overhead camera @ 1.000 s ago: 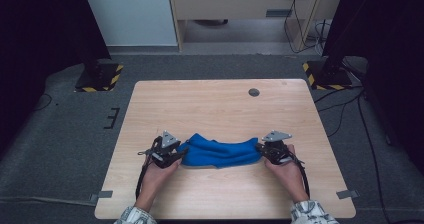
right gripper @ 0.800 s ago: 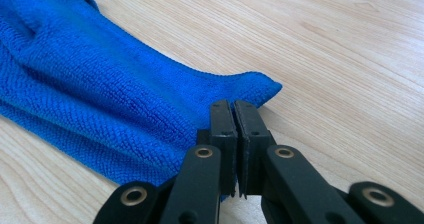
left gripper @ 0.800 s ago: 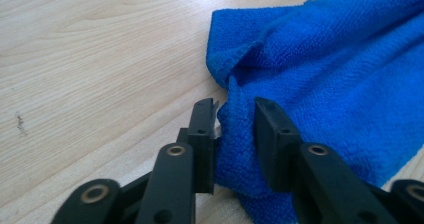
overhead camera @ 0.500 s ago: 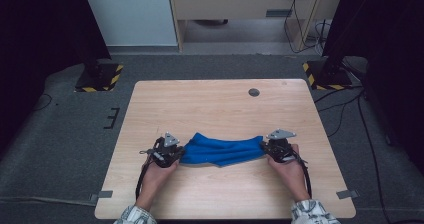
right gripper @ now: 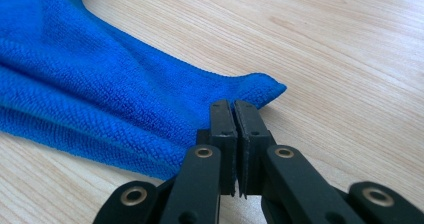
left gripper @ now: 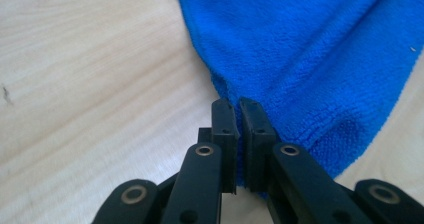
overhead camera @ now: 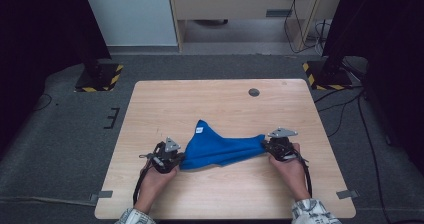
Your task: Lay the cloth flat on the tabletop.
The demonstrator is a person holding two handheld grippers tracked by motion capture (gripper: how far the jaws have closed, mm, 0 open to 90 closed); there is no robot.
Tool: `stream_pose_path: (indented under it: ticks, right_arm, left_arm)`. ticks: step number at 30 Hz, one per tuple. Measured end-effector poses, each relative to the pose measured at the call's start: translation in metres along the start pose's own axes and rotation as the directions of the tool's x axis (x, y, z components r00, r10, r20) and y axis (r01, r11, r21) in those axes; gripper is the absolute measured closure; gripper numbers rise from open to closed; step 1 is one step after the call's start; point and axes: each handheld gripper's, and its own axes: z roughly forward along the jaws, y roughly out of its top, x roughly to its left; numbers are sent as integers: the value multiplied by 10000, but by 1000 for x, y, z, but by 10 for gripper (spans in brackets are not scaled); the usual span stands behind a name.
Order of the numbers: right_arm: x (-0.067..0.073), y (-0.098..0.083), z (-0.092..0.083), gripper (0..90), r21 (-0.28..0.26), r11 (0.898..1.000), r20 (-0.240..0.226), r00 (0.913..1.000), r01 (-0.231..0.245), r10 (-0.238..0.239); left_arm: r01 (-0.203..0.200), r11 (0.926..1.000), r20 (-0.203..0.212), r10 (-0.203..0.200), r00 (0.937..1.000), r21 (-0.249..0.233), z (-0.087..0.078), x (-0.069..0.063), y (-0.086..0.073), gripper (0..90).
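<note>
Since a second ago the blue cloth [overhead camera: 220,146] has changed shape: it lay as a flat band between the two hands, now one corner with a white tag [overhead camera: 199,130] peaks toward the far side. Left gripper [overhead camera: 175,160] jaws have just been closing; in the left gripper view they are pressed together on the cloth's near edge. Right gripper [overhead camera: 269,147] clamped on the opposite corner, jaws tight on the fabric in the right gripper view. Both hands low at the near part of the wooden table [overhead camera: 150,109], cloth spanning between them, resting on the top. Farther off, a round grommet [overhead camera: 254,92] near the far edge, well apart from the work.

Step in hand, as judged: both ends gripped, ready to lift or fold. Next move calls for raising both hands together, even tension, so neither corner slips
</note>
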Motion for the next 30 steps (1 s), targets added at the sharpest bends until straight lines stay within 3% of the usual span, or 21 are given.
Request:
stream_pose_path:
  ticks: [2, 4, 5, 7, 8, 9, 12, 15, 19, 20, 21, 23, 24, 27, 30]
  right_arm:
    - [1, 0, 2, 875, -43, 10000, -154, 9999, 26, -27]
    - [4, 1, 3, 874, -142, 9998, -356, 9992, 167, -172]
    - [6, 2, 3, 870, -199, 9994, -412, 9987, 278, -286]
    - [6, 2, 2, 868, -232, 9993, -428, 9986, 308, -317]
    - [6, 3, 2, 867, -247, 9992, -420, 9986, 316, -326]
    - [5, 2, 1, 864, -265, 9993, -418, 9987, 270, -281]
    - [2, 2, 1, 858, -310, 9995, -462, 9989, 105, -119]
    - [2, 2, 3, 856, -322, 9994, -447, 9989, 148, -162]
    - [2, 2, 3, 854, -374, 9992, -473, 9988, 120, -138]
    - [2, 2, 4, 852, -402, 9991, -481, 9987, 145, -164]
    - [0, 1, 4, 844, -440, 9990, -502, 9986, 113, -135]
    - [0, 1, 5, 838, -426, 9991, -485, 9988, 71, -92]
    - [-1, 1, 5, 828, -404, 9992, -464, 9989, 30, -49]
    - [-3, 0, 6, 699, -279, 9996, -434, 9990, -98, 86]
    - [-6, 0, 5, 504, -95, 9993, -302, 9989, -358, 355]
  left_arm:
    - [-115, 9999, -64, 115, 9999, 24, -7, -4, -3, 856]
    - [-93, 9999, -119, 91, 9999, -121, -11, -5, -5, 768]
    - [221, 9984, -441, -244, 9987, -528, -14, -3, -5, 617]
    - [370, 9966, -416, -401, 9983, -731, -16, -2, -5, 456]
    - [591, 9901, -267, -630, 9977, -1272, -18, 1, -2, 456]
    - [688, 9847, -244, -737, 9970, -1598, -19, 3, -1, 383]
    - [886, 9710, -6, -910, 9958, -2221, -13, 16, 10, 280]
    - [734, 9744, -15, -754, 9972, -2124, -2, 26, 21, 242]
    - [847, 9750, 68, -851, 9963, -2053, 13, 35, 35, 234]
    - [837, 9771, 104, -832, 9965, -1958, 21, 38, 42, 234]
    - [646, 9838, -53, -664, 9978, -1674, 32, 40, 51, 234]
    - [549, 9866, -137, -577, 9982, -1536, 36, 41, 53, 228]
    - [369, 9915, -251, -404, 9989, -1248, 46, 41, 58, 228]
    - [313, 9947, -374, -352, 9987, -981, 62, 41, 63, 223]
    - [353, 9957, -479, -395, 9981, -858, 70, 41, 67, 219]
